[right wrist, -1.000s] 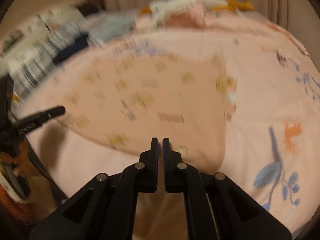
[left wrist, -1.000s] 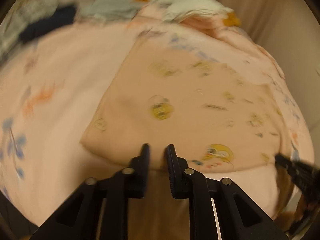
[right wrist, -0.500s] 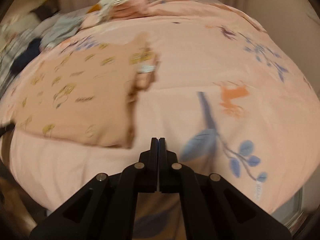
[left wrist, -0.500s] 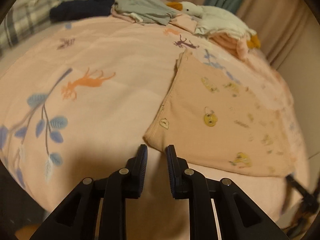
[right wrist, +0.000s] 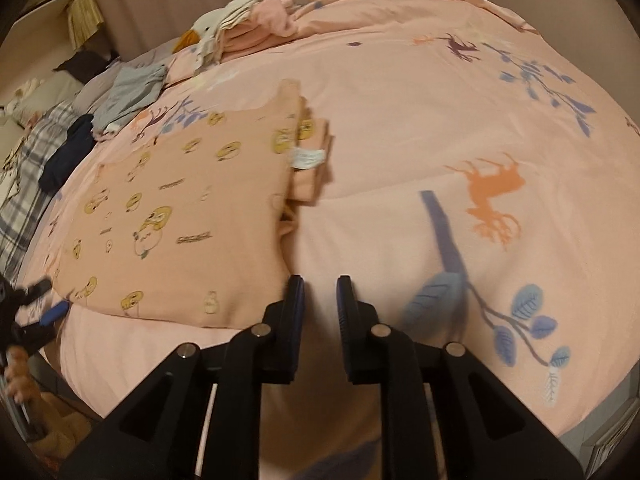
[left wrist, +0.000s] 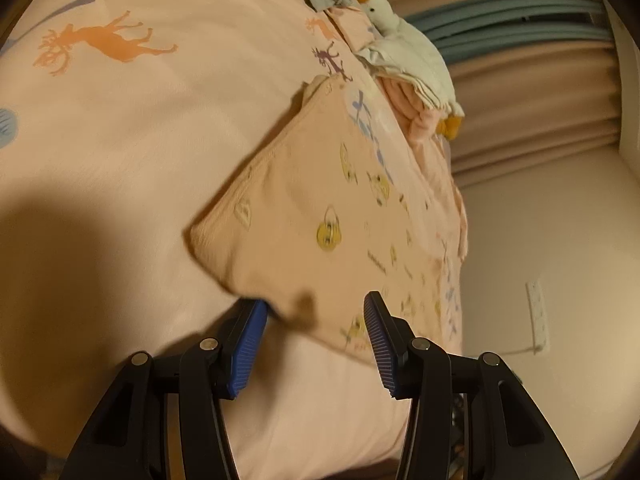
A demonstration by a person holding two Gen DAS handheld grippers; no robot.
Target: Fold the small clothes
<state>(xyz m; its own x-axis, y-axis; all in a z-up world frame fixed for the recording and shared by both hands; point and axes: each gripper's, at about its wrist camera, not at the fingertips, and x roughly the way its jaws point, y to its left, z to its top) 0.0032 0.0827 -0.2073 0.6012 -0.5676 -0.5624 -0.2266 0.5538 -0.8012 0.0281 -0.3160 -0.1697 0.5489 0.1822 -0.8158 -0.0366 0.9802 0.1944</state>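
Pink bedding printed with deer and blue leaves [right wrist: 460, 128] fills both views, with beige curtains [left wrist: 532, 92] and a plain wall behind.

The left gripper [left wrist: 316, 336] is seen with its jaws opening, blue pads well apart. The near edge of the garment [left wrist: 320, 216] lies between them, but it is not pressed by either pad; one corner overlaps the left pad's tip. Beyond the jaws, the peach garment is spread flat, its near corner rounded and its long side edge running away toward a white duck toy [left wrist: 404, 52]. Bare bedding lies wide open on the far side of that edge.

The right gripper [right wrist: 320, 300] is seen with its jaws opening too, the gap narrow and nothing between them. The garment [right wrist: 180, 208] sits just beside its left finger, and the garment's side edge runs straight away from that finger. A folded part with a white label [right wrist: 306, 158] is stacked along that edge. A broad stretch of free bedding is left on the other side of the gripper. At the garment's far near-corner the left gripper [right wrist: 36, 300] is glimpsed, blurred. Other clothes [right wrist: 128, 96] are piled further back, well apart from the garment.
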